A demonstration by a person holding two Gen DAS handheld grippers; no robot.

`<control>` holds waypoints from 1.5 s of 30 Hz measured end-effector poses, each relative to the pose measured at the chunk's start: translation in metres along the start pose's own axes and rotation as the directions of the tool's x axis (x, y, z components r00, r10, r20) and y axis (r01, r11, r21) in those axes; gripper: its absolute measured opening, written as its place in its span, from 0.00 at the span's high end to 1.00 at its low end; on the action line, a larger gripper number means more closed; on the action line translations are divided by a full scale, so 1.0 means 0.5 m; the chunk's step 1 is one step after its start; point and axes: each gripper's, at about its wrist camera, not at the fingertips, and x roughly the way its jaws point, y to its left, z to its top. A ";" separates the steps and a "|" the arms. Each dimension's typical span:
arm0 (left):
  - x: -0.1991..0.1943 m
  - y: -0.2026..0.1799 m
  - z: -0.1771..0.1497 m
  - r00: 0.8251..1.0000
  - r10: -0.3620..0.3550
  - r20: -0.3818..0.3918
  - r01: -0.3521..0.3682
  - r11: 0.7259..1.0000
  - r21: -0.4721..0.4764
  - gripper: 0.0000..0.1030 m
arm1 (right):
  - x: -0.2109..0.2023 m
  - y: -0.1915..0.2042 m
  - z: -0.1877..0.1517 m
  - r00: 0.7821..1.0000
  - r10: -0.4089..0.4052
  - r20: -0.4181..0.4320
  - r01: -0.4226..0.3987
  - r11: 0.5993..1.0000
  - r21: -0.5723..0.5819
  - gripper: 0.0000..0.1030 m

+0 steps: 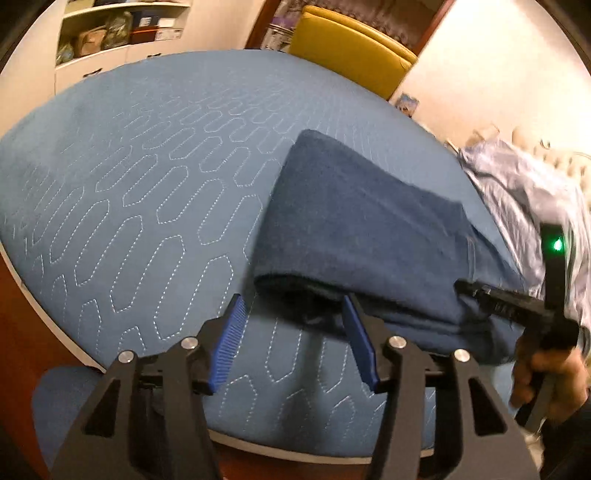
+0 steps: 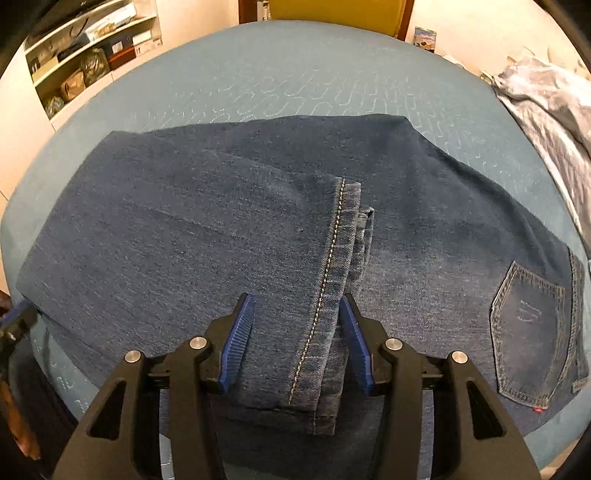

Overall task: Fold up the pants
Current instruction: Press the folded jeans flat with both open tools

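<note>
Your right gripper (image 2: 297, 341) is nearest in its own view, its blue pads (image 2: 238, 341) spread wide on either side of the jeans' leg hem (image 2: 325, 295), which runs up between them with its pale stitch line showing. Neither pad clearly presses the cloth, so you are holding nothing there. Beneath and beyond that hem lie the folded jeans (image 2: 192, 236), spread flat across the blue quilted mattress (image 2: 295, 74), with the leg end doubled back over the seat part. Off to your right of the gripper sits the back pocket (image 2: 528, 332), close to the near edge of the bed. Farther right and beyond, a pale crumpled garment (image 2: 554, 107) lies on the mattress, apart from the jeans.

Your left gripper (image 1: 295, 336) also stands wide apart and empty, hovering just short of the folded edge of the jeans (image 1: 354, 229), which lie ahead and to its right. Farther right in that view, your right hand (image 1: 546, 376) holds the other tool, its black fingers resting at the jeans. Beyond the mattress, ahead of both grippers, stand a yellow chair (image 1: 351, 48) and, to the left, white shelves (image 1: 122, 33) with boxes.
</note>
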 end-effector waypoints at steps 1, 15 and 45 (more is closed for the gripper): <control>0.009 -0.014 0.002 0.999 0.050 0.003 -0.050 0.998 0.039 0.47 | 0.002 0.002 0.000 1.000 -0.005 0.002 0.005 1.000 -0.003 0.53; 0.036 -0.050 -0.013 0.981 0.177 0.078 -0.189 0.966 0.176 0.46 | 0.001 -0.005 -0.002 1.000 0.024 0.016 -0.024 1.000 0.017 0.53; 0.048 -0.155 -0.061 0.852 0.373 0.368 -0.496 0.347 0.796 0.35 | -0.002 -0.049 -0.026 0.995 0.087 0.039 -0.087 0.996 0.009 0.52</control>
